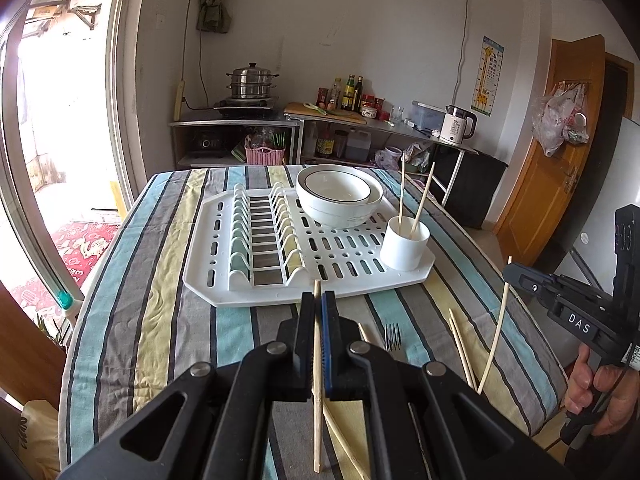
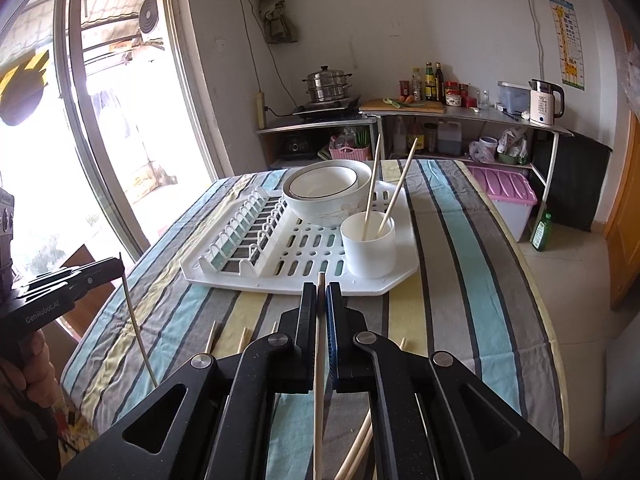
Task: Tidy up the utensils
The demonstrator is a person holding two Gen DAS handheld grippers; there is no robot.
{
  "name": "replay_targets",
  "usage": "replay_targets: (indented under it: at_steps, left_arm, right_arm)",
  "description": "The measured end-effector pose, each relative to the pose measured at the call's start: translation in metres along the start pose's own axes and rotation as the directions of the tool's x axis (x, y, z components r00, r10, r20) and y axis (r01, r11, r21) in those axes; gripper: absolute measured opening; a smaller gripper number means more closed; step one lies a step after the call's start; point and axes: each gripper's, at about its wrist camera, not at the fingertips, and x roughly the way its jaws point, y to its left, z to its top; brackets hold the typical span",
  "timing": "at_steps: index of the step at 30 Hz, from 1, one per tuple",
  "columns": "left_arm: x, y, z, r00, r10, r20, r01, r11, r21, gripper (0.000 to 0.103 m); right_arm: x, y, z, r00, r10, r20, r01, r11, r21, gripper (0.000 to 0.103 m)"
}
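Observation:
My left gripper is shut on a bamboo chopstick held upright above the table. My right gripper is shut on another chopstick; it also shows at the right of the left wrist view. The left gripper shows at the left of the right wrist view. A white cup on the drying rack's near right corner holds two chopsticks. Loose chopsticks and a fork lie on the striped cloth.
Stacked white bowls sit at the rack's back; its plate slots are on the left. A window is on the left, kitchen shelves behind, a pink-lidded bin and a green bottle on the floor at right.

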Motion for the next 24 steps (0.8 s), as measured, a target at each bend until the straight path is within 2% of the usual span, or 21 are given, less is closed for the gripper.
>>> replay_targets:
  at_steps: [11, 24]
  left_arm:
    - [-0.048, -0.007, -0.020, 0.998, -0.023, 0.053, 0.022, 1.000, 0.010, 0.003]
    - [-0.054, -0.014, -0.009, 0.996, -0.032, 0.082, 0.030, 0.999, 0.028, 0.003]
  right_arm:
    - [-0.031, 0.008, -0.011, 0.999, 0.018, 0.046, -0.017, 1.000, -0.024, 0.005]
    - [-0.037, 0.000, -0.001, 0.996, 0.018, 0.087, -0.015, 1.000, -0.027, 0.004]
